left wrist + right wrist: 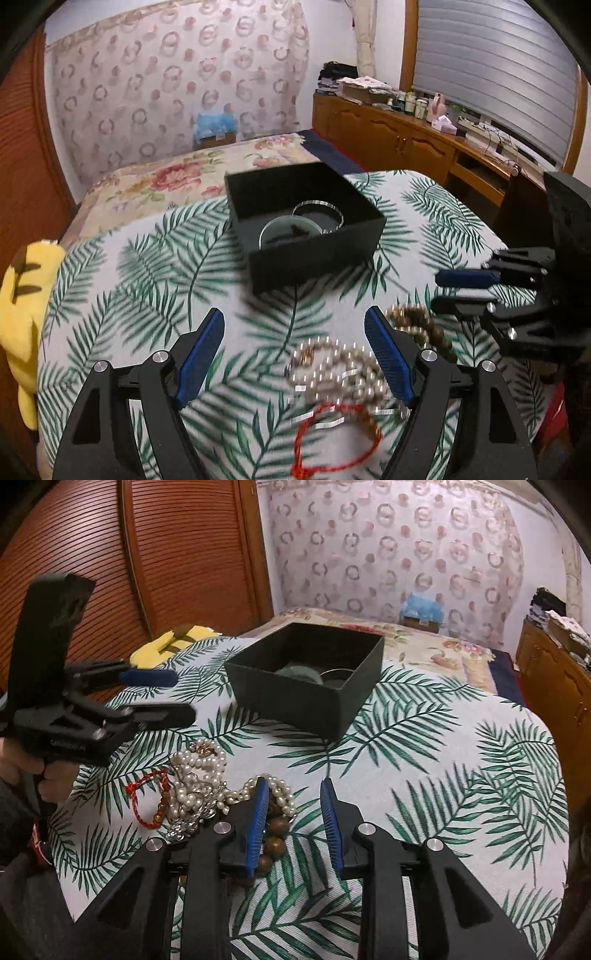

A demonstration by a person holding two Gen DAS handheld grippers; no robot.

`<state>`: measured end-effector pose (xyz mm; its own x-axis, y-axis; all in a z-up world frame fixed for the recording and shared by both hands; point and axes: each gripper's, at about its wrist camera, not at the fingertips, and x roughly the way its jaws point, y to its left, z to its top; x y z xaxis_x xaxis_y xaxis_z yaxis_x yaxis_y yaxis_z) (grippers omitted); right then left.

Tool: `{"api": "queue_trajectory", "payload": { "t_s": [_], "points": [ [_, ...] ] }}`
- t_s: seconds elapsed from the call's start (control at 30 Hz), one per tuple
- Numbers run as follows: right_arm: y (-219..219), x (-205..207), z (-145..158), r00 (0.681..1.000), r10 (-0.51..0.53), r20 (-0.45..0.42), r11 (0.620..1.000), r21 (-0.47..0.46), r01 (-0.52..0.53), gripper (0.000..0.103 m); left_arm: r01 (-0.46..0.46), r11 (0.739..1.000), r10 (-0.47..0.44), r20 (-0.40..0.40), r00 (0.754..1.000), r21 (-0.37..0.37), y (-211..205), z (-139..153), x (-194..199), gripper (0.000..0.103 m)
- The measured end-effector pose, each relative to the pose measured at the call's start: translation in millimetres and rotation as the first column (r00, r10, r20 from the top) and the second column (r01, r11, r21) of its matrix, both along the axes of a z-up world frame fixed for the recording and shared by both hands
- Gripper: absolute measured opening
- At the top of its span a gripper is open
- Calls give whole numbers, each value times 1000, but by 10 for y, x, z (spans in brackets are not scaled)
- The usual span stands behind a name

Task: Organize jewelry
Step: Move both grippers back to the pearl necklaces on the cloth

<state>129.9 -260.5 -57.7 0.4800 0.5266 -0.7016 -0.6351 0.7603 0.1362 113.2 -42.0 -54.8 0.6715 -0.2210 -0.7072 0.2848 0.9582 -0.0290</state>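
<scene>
A black open box (303, 225) (306, 675) holding a glass bangle (288, 230) sits on the palm-leaf cloth. A jewelry pile lies in front of it: pearl necklaces (332, 373) (195, 771), a red cord bracelet (332, 439) (147, 801) and brown wooden beads (417, 325) (275, 834). My left gripper (295, 325) (177, 694) is open and empty, above the left of the pile. My right gripper (295, 786) (439, 291) is open and empty, its left finger over the wooden beads.
A yellow plush toy (22, 314) (173, 642) lies at the table's left edge. A floral bed (192, 173) is behind the table. A wooden cabinet (406, 136) with clutter stands at the right, a wooden louvred door (129, 561) at the left.
</scene>
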Motion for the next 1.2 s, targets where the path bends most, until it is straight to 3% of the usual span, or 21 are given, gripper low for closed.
{"api": "queue_trajectory", "payload": {
  "t_s": [0.53,0.63,0.67,1.2],
  "points": [
    [159,265,-133,989,32,-148,999,36,-27,20,-33,998,32,-25,999,-54,233,-129,-237,75],
    [182,275,-142,986,41,-161,999,37,-36,12,-33,998,31,-29,999,-57,236,-145,-243,75],
    [190,283,-139,986,44,-162,999,38,-38,8,-33,998,31,-29,999,-56,233,-146,-242,75],
    [123,254,134,997,21,-69,1000,19,-20,5,-39,998,37,-44,998,-54,252,-183,-230,75]
  ]
}}
